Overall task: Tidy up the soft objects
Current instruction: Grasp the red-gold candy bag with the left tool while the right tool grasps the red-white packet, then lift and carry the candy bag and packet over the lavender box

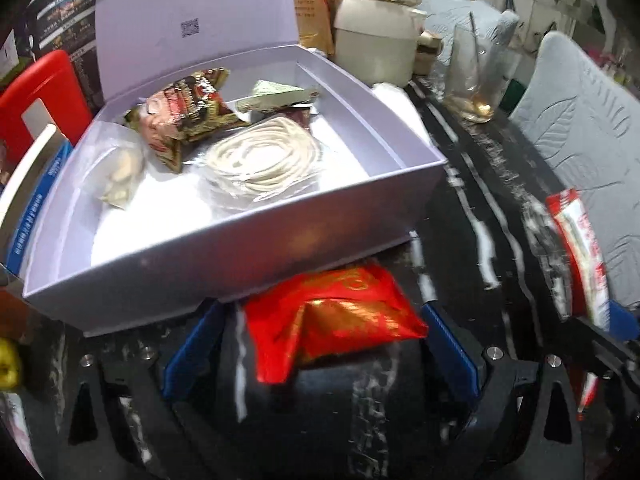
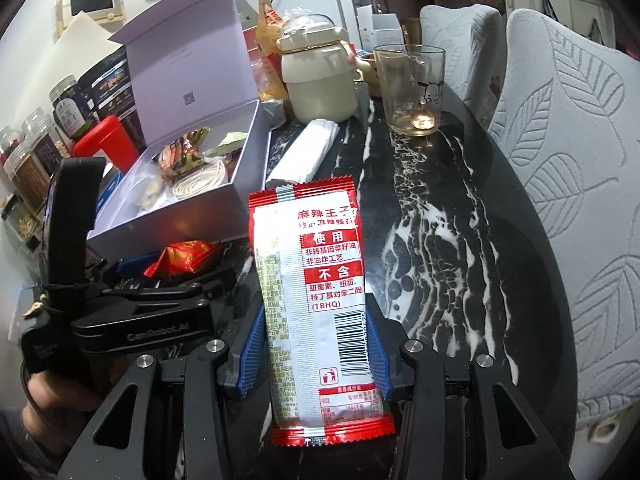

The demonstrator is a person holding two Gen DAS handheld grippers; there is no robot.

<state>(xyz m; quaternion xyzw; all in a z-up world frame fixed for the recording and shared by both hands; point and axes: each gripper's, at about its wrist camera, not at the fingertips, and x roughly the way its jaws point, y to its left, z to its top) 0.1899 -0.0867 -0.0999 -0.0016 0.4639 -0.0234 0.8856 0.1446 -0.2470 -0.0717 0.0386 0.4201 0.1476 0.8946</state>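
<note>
Right gripper [image 2: 316,354] pinches the long red-and-white snack sachet [image 2: 316,280] near its lower end, light, limp, slippery film best held mid-body; left gripper [image 1: 320,344] clamps a crinkly red-gold packet [image 1: 336,312] before the lilac box [image 1: 248,248].

open box [image 1: 248,240] top clear, glass [image 2: 408,88] beside

One open lavender gift box [image 2: 256,168] at ten o'clock, one coil of cream cord [image 1: 264,160] inside it. Two snack packets out: one red-and-gold [image 1: 340,312], one red-and-white [image 2: 320,304]. One glass cup [image 2: 412,88], one cream kettle [image 2: 320,80] at twelve.
</note>
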